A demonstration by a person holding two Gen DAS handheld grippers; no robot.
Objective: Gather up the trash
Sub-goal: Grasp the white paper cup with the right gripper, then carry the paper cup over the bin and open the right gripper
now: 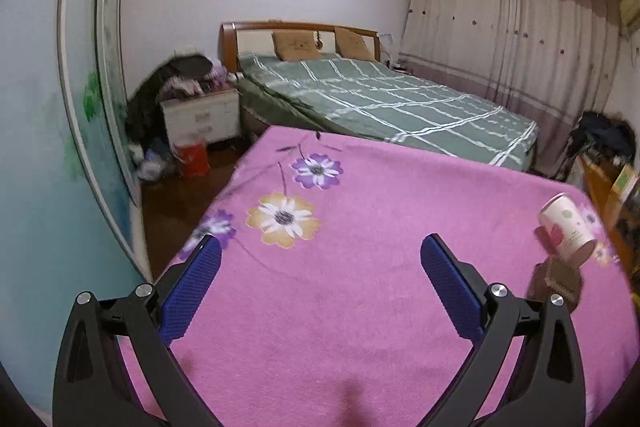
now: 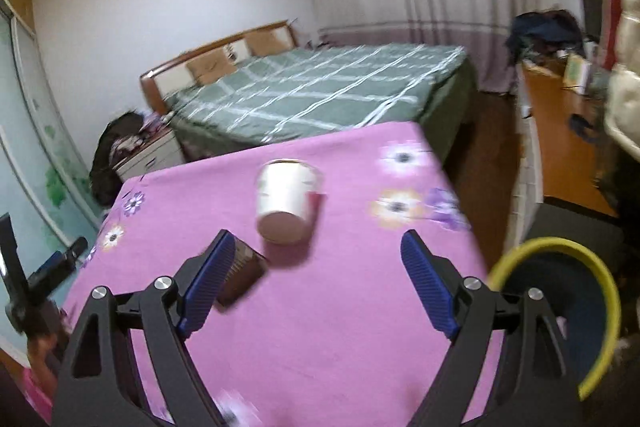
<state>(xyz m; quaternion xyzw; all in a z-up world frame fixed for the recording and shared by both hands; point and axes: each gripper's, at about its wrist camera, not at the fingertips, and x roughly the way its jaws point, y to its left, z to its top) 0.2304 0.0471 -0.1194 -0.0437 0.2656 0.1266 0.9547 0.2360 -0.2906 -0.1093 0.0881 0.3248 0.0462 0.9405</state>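
Observation:
A white paper cup (image 2: 286,199) stands on the pink flowered tablecloth (image 2: 340,307), just ahead of my right gripper (image 2: 316,251), which is open and empty. A brown ridged cup-like piece (image 2: 244,277) lies beside the right gripper's left finger. In the left wrist view the paper cup (image 1: 568,229) is at the far right with the brown piece (image 1: 560,279) below it. My left gripper (image 1: 320,255) is open and empty over the bare cloth (image 1: 340,307).
A bin with a yellow rim (image 2: 568,307) stands at the table's right side. A green checked bed (image 1: 380,103) lies beyond the table. A white nightstand (image 1: 200,119) piled with clothes and a red bag (image 1: 194,159) are at the left. A wooden desk (image 2: 560,131) is at the right.

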